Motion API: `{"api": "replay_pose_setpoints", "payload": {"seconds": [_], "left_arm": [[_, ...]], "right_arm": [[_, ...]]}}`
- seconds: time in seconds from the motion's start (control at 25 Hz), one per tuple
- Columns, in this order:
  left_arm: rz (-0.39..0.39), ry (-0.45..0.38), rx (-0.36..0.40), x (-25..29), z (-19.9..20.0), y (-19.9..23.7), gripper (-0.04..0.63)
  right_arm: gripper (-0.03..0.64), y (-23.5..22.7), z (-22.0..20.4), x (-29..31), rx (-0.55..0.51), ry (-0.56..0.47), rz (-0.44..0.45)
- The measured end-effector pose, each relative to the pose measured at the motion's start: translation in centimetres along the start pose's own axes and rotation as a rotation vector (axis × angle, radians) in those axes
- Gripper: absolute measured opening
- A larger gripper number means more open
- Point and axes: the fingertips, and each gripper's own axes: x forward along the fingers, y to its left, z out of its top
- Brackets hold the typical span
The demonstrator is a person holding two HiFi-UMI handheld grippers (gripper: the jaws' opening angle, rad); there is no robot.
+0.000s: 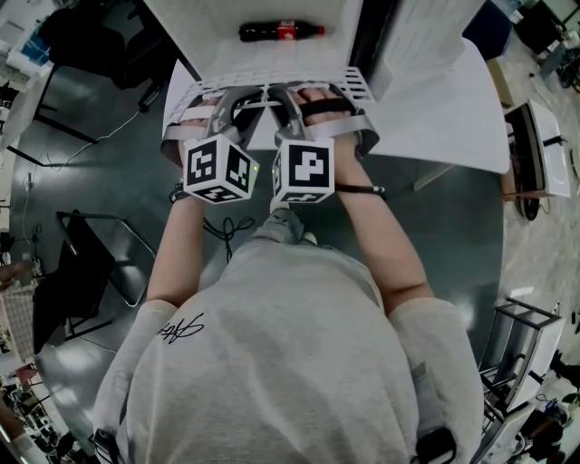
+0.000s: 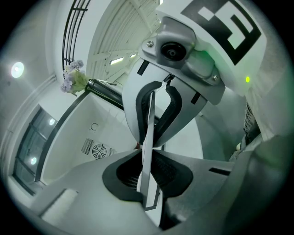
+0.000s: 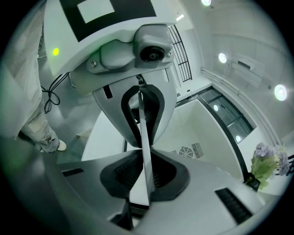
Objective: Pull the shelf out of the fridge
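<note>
**Both grippers clamped on the fridge shelf's front edge**
The flat white slatted shelf (image 1: 353, 83) lies at the open white fridge's (image 1: 217, 23) mouth. The left gripper (image 1: 234, 101) and the right gripper (image 1: 294, 100), side by side, each pinch a thin white strip of it. A dark red-labelled bottle (image 1: 281, 32) lies inside behind the shelf, and the floor (image 1: 82, 172) below is glossy dark grey.
</note>
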Motion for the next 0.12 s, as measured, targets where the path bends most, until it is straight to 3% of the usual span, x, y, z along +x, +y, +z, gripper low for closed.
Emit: {"api": "replay_pose_setpoints", "payload": {"seconds": [0.12], "left_arm": [[0.001,-0.001,-0.002,-0.44,-0.36,0.06,0.041]], "right_arm": [[0.049,0.0,0.69,0.01,-0.003,-0.006,-0.002]]}}
